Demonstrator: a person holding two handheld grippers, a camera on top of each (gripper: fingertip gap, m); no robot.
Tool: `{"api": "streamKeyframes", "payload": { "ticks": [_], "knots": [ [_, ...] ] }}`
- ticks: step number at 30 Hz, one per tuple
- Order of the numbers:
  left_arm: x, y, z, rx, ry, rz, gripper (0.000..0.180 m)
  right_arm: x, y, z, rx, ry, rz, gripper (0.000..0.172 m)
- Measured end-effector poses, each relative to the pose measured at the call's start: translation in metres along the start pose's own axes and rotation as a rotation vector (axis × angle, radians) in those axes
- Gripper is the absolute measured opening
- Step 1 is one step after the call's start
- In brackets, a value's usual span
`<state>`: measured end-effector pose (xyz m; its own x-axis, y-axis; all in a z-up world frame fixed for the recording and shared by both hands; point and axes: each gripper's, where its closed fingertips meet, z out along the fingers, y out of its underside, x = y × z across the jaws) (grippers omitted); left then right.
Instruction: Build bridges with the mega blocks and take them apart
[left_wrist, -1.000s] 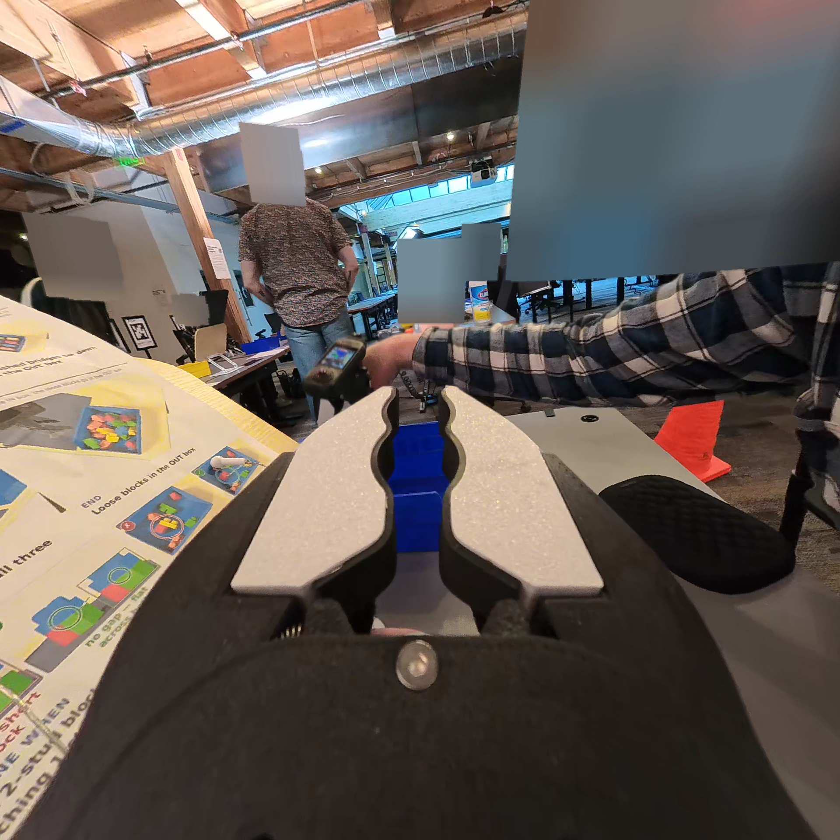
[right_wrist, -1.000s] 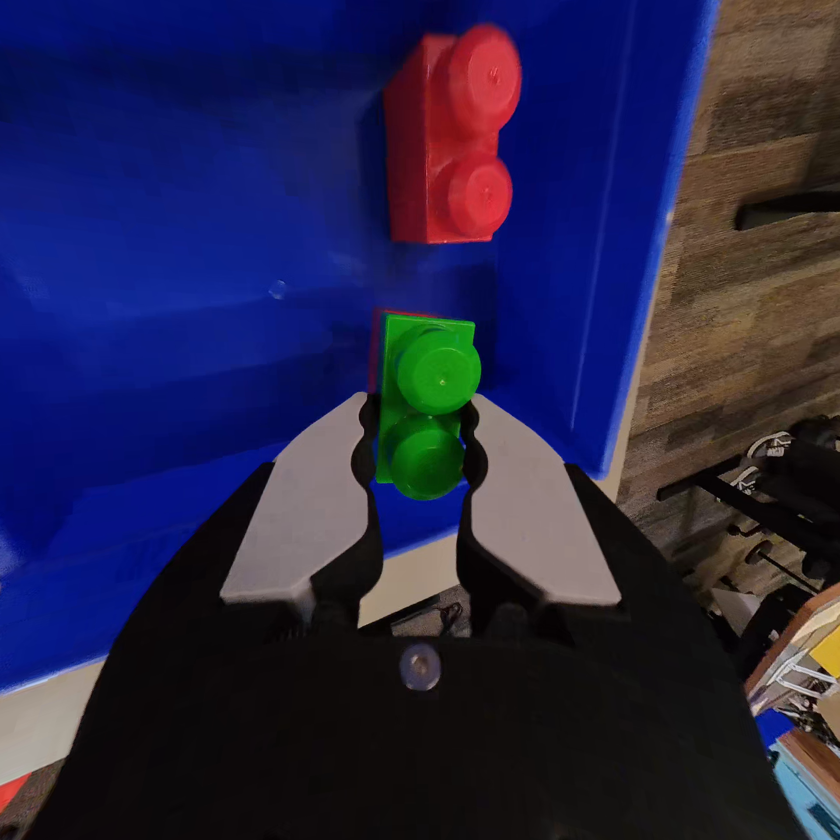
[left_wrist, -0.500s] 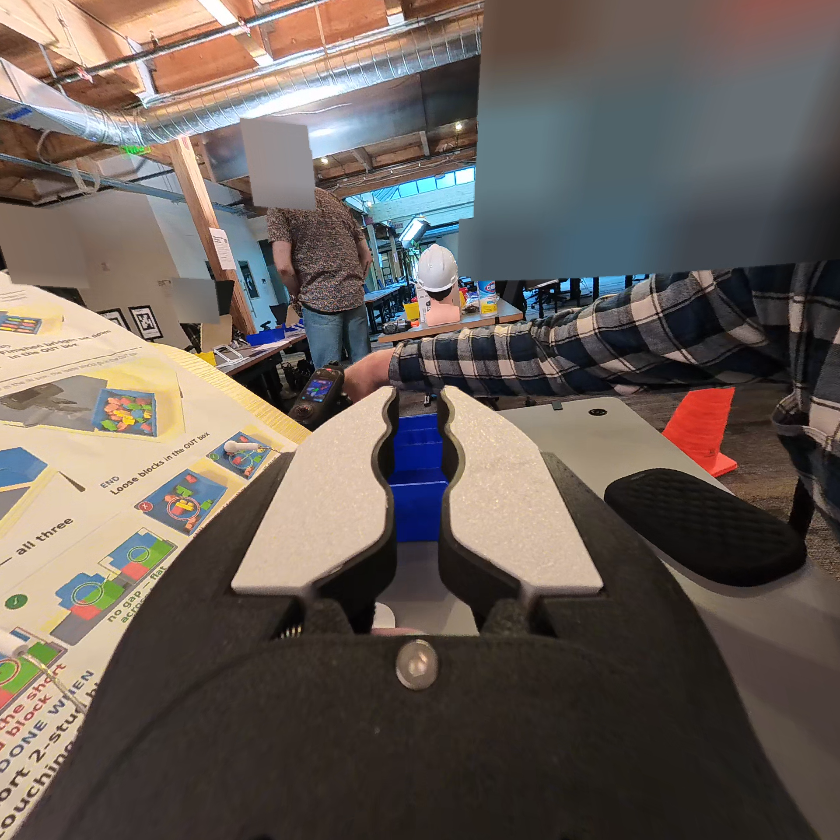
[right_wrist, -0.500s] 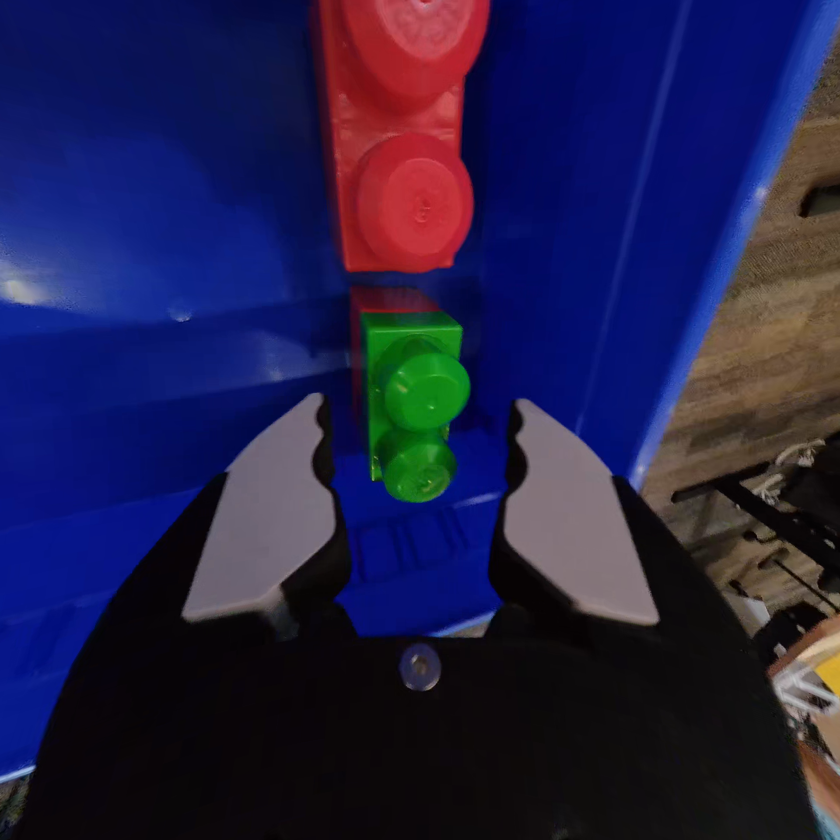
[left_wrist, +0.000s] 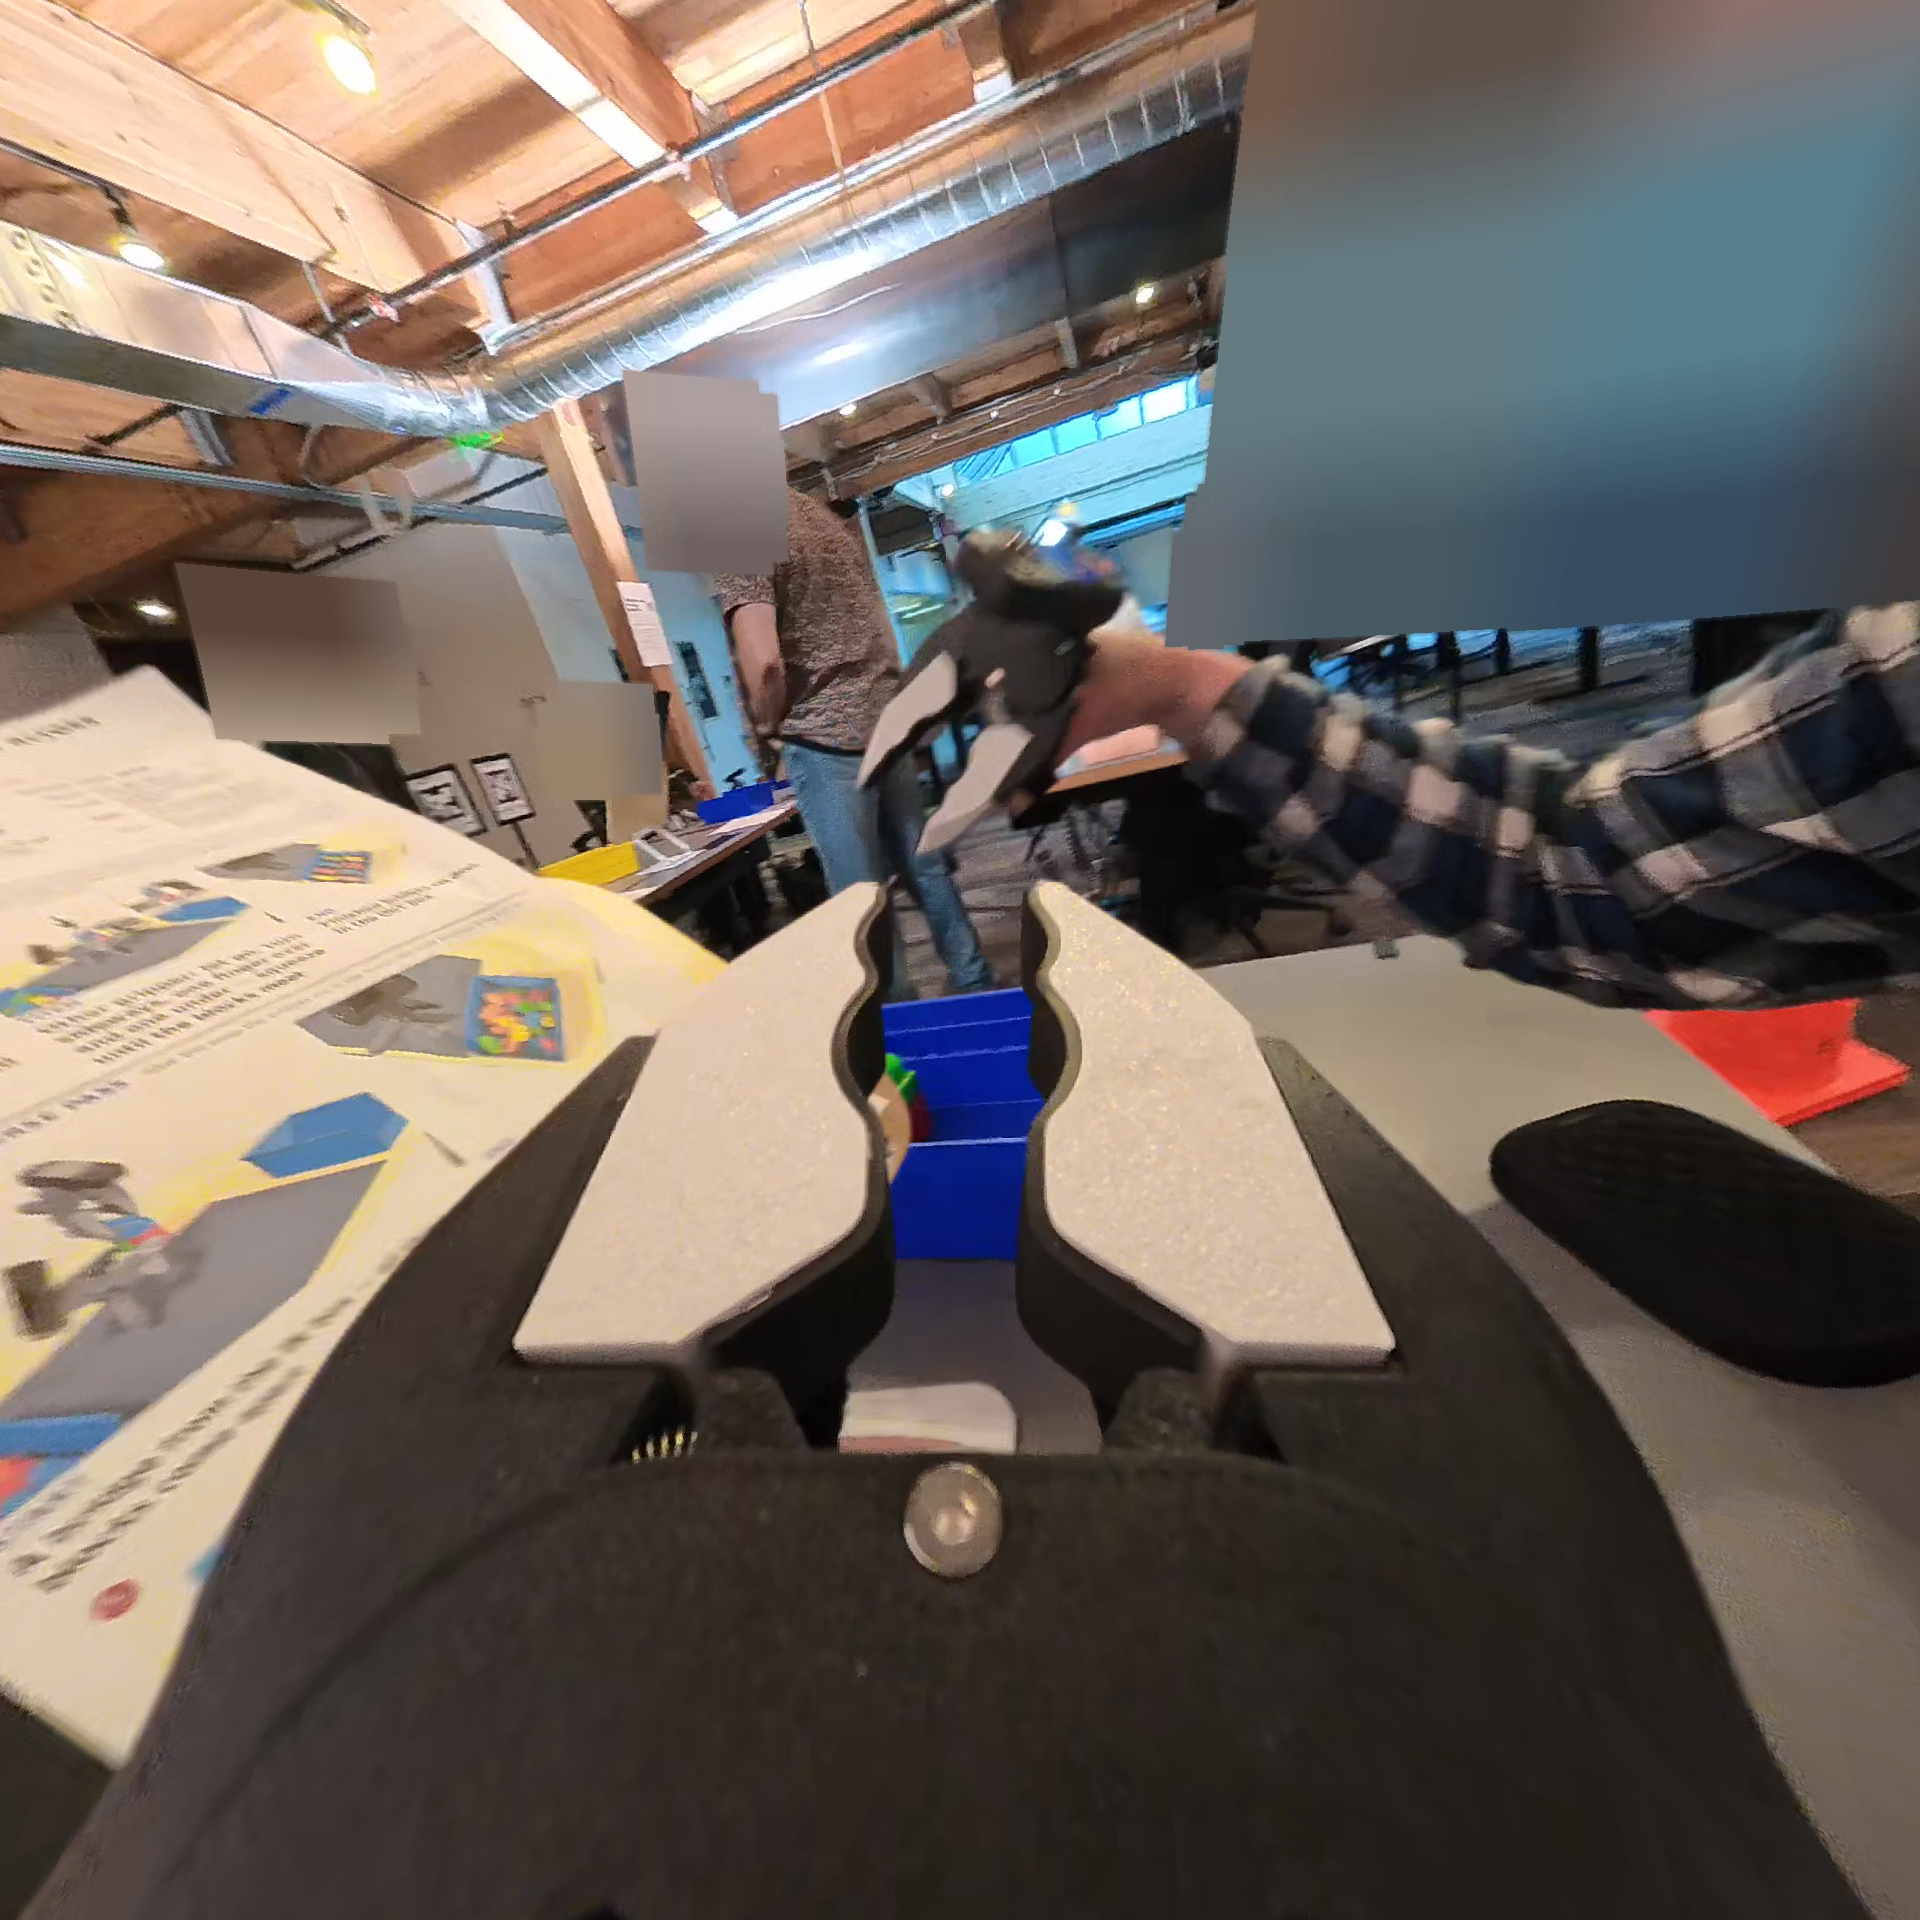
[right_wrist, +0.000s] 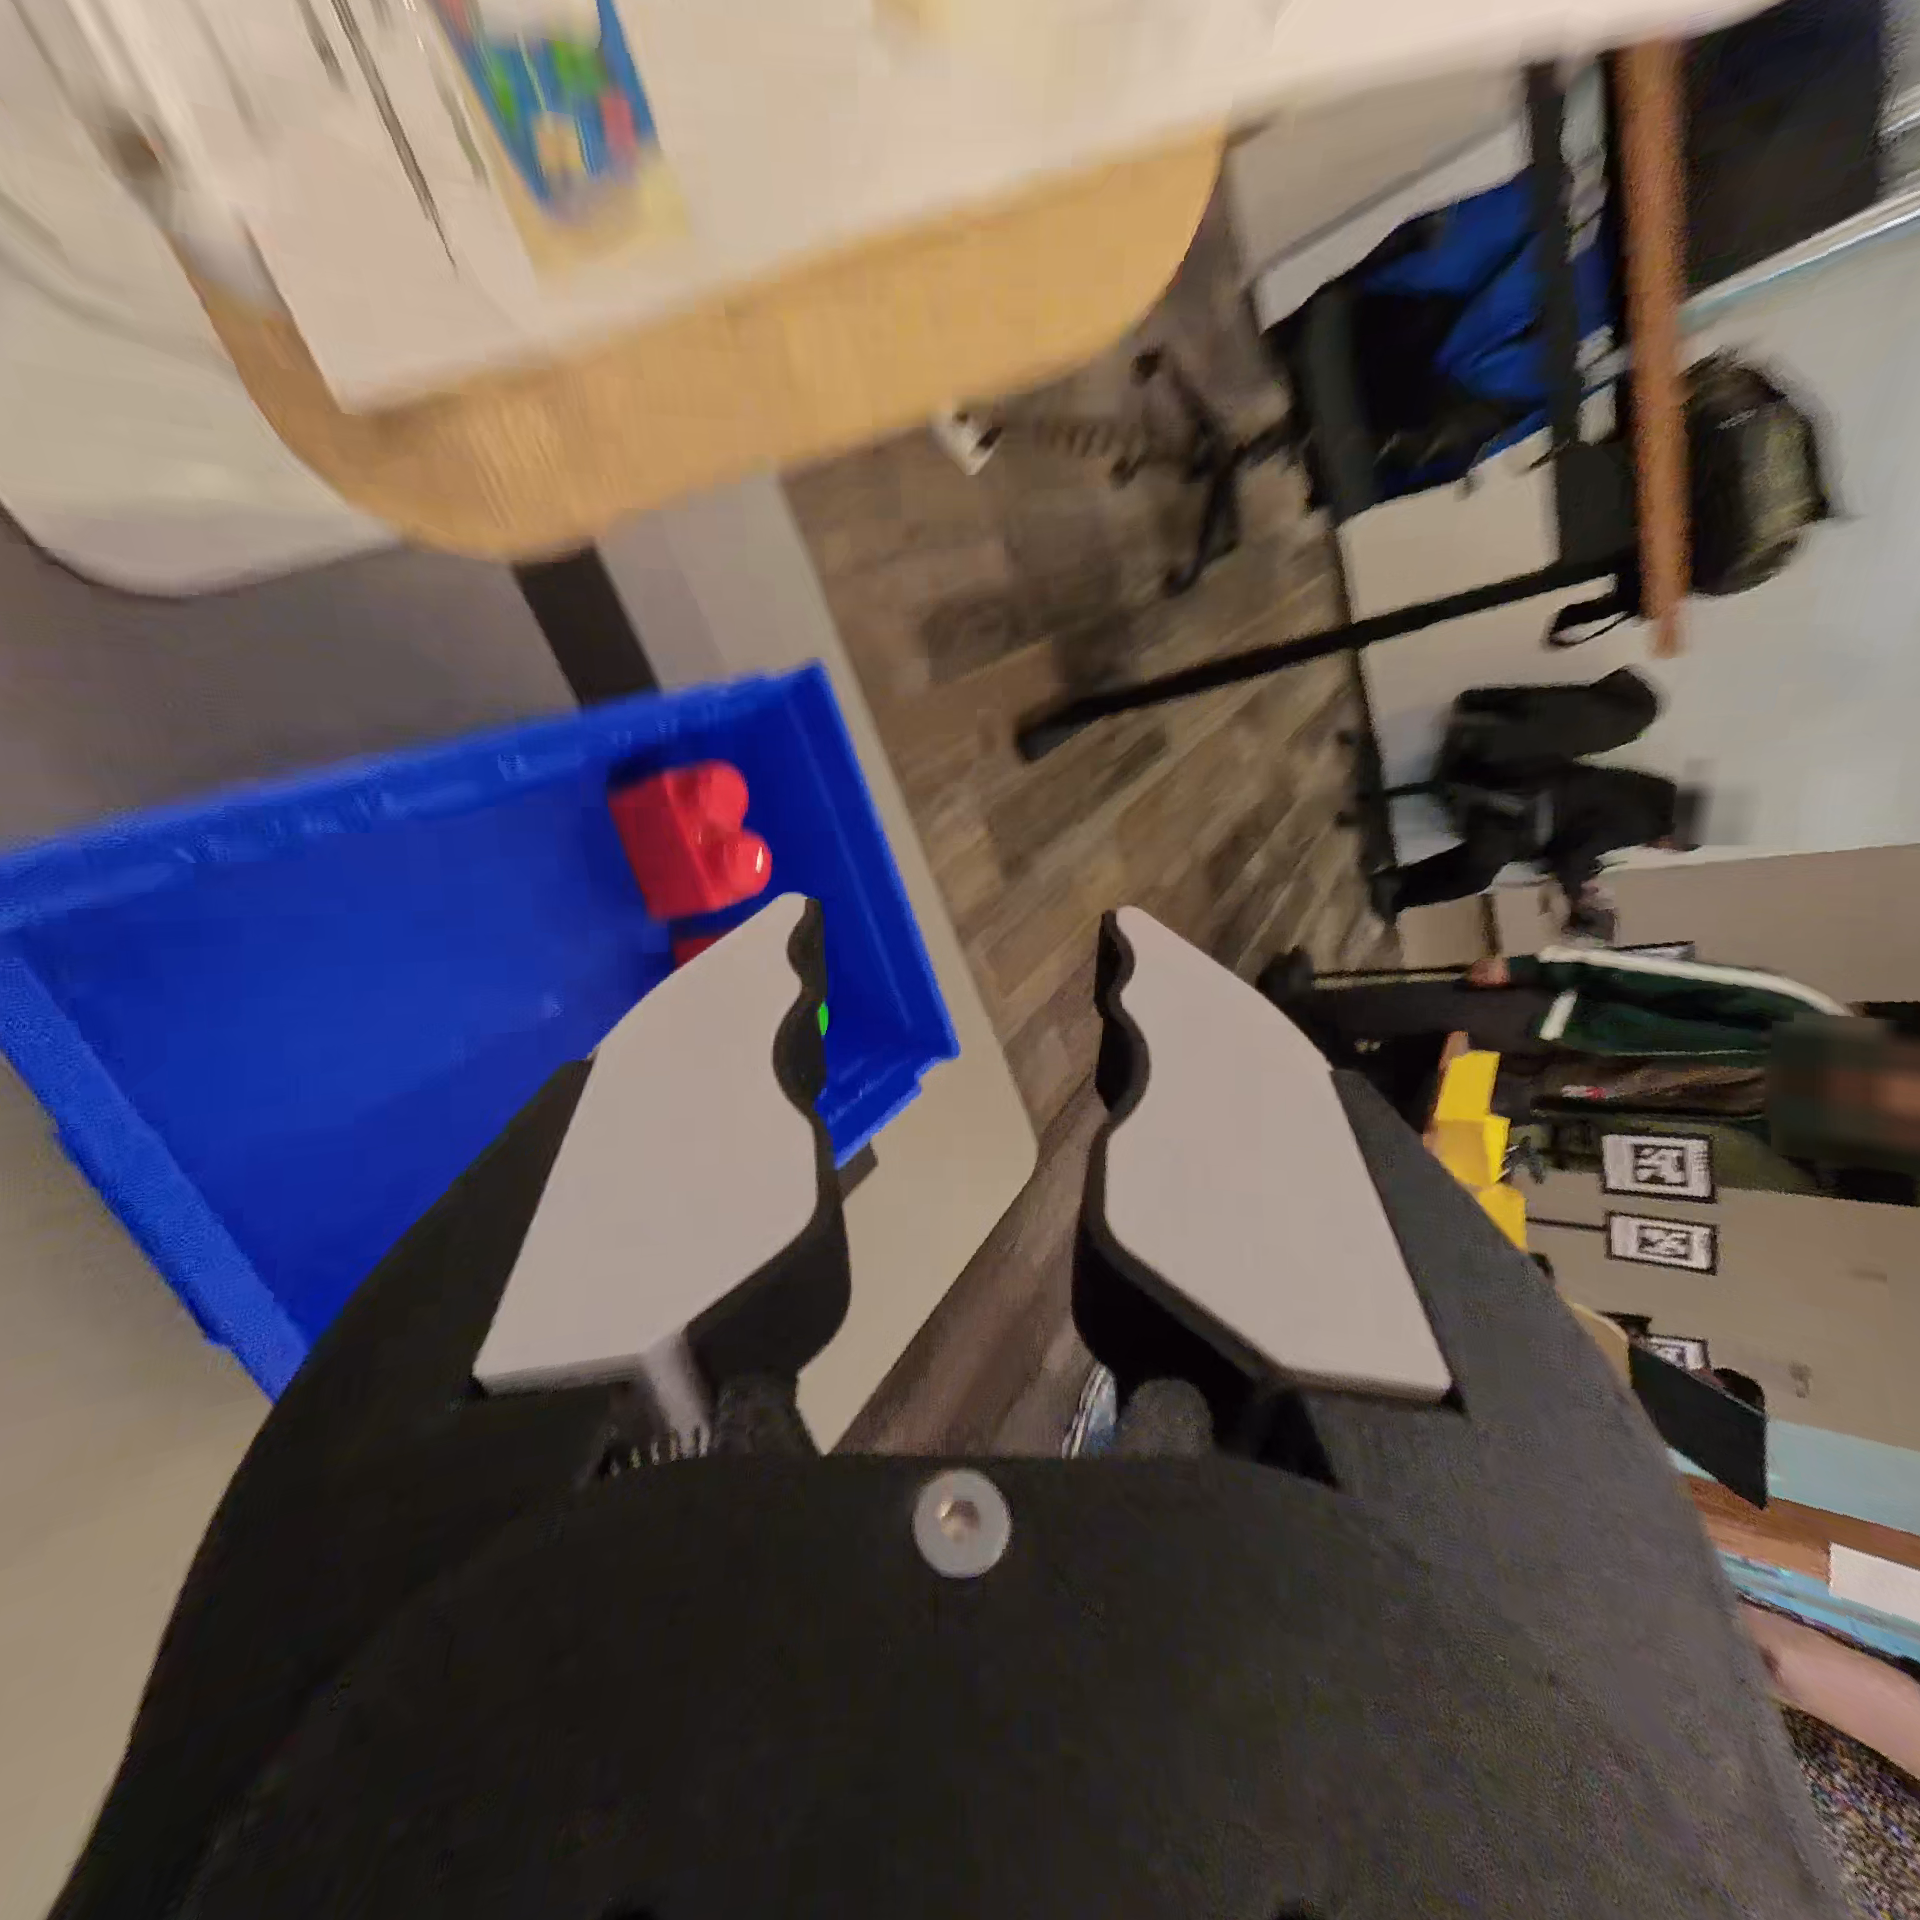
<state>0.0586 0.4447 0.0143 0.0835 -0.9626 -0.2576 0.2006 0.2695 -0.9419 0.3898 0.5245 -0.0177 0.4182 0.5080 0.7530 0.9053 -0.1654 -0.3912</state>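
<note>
The blue bin (right_wrist: 312, 987) stands on the grey table (right_wrist: 208, 665). In its far corner lie a red block (right_wrist: 691, 842) and a green block (right_wrist: 823, 1018), which shows only as a sliver past my finger. My right gripper (right_wrist: 958, 914) is open and empty, raised above the bin's right end and the table edge. It also shows in the left wrist view (left_wrist: 956, 758), in the air and holding nothing. My left gripper (left_wrist: 956, 904) is open by a narrow gap and empty, low over the table. The bin (left_wrist: 961, 1164) lies beyond its tips.
A printed instruction sheet (left_wrist: 260, 1039) lies to the left of my left gripper. A black pad (left_wrist: 1704, 1236) and an orange piece (left_wrist: 1787, 1049) are on the right. A person's plaid sleeve (left_wrist: 1558, 831) reaches across. A wooden table edge (right_wrist: 727, 395) and the floor (right_wrist: 1143, 779) lie past the bin. Across from one pair of fingers to the other is roughly 35 cm. From my right tips it is roughly 25 cm to the red block (right_wrist: 691, 842); from my left, 45 cm.
My right gripper opened, left the green block in the bin beside the red one, then rose up and away while partly closing. My left jaws opened slightly.
</note>
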Motion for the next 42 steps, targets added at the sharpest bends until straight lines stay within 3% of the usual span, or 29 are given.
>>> {"api": "streamKeyframes", "payload": {
  "ticks": [6, 8, 11, 14, 19, 26, 29, 37, 40, 42],
  "knots": [
    [-0.029, -0.038, -0.043, -0.084, -0.202, 0.195, 0.029, -0.024, -0.094, -0.096, 0.364, 0.199, 0.087, 0.032],
    [-0.051, -0.046, -0.069, -0.136, -0.323, 0.259, 0.030, -0.041, -0.118, -0.113, 0.489, 0.207, 0.090, 0.030],
    [-0.085, -0.036, -0.106, -0.278, -0.464, 0.299, 0.032, -0.058, -0.131, -0.118, 0.586, 0.202, 0.124, 0.027],
    [-0.120, -0.003, -0.136, -0.465, -0.568, 0.277, 0.036, -0.062, -0.133, -0.107, 0.563, 0.194, 0.110, 0.025],
    [-0.163, 0.076, -0.176, -0.782, -0.655, 0.152, 0.044, -0.071, -0.129, -0.079, 0.503, 0.141, 0.086, 0.024],
    [-0.202, 0.190, -0.195, -0.960, -0.684, -0.119, 0.052, -0.087, -0.140, -0.068, 0.495, 0.083, 0.035, 0.025],
    [-0.217, 0.230, -0.196, -1.053, -0.700, -0.122, 0.053, -0.092, -0.143, -0.065, 0.483, 0.072, 0.012, 0.025],
    [-0.248, 0.283, -0.186, -1.228, -0.640, 0.009, 0.054, -0.098, -0.142, -0.055, 0.469, 0.039, 0.000, 0.025],
    [-0.258, 0.303, -0.193, -1.303, -0.691, -0.049, 0.060, -0.097, -0.139, -0.051, 0.446, 0.041, -0.002, 0.024],
    [-0.260, 0.313, -0.189, -1.270, -0.707, -0.131, 0.058, -0.098, -0.138, -0.049, 0.435, 0.043, -0.007, 0.024]
  ]
}}
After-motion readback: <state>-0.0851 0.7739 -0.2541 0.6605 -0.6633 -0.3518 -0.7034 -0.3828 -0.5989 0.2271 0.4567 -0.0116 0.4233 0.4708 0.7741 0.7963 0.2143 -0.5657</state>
